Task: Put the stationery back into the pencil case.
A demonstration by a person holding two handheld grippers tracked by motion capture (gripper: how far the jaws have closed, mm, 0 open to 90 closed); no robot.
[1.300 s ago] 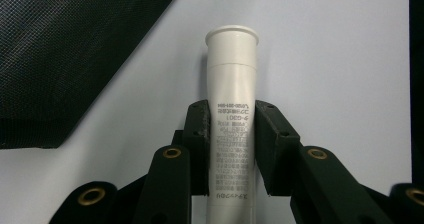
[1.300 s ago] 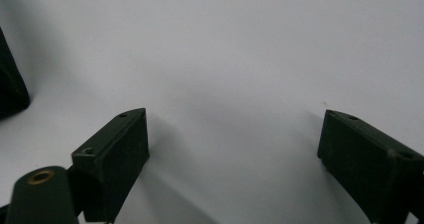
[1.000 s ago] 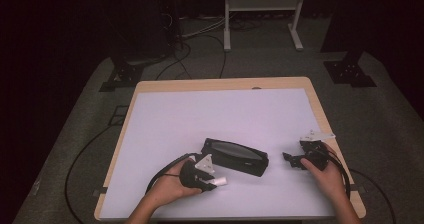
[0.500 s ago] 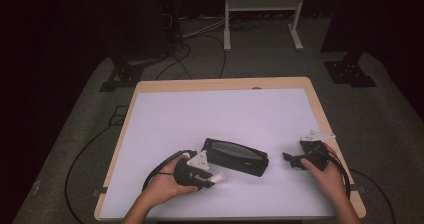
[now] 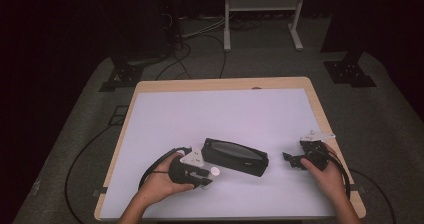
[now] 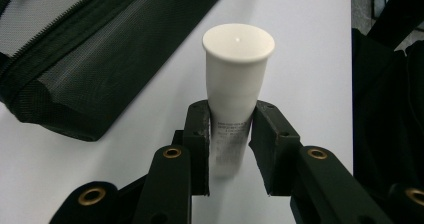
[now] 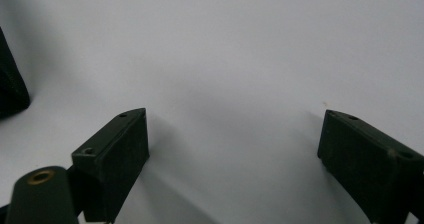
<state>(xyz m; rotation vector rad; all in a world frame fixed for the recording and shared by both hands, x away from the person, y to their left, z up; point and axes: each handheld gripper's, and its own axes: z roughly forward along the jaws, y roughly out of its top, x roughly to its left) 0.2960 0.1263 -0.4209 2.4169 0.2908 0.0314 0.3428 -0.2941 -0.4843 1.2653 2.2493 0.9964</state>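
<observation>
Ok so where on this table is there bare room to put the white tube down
The whole far half of the table, beyond the black mesh pouch, is bare, and so is the near strip between the two hands. It is crowded where the left tongs hold the white tube beside the pouch.

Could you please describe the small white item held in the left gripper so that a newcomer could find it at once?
Start at the white table and find the black mesh pouch near its front edge. Just left of the pouch, the left gripper is shut on a small white tube with a flared, flat white cap and fine print on its body. It is the one pale object beside the dark pouch and grippers.
</observation>
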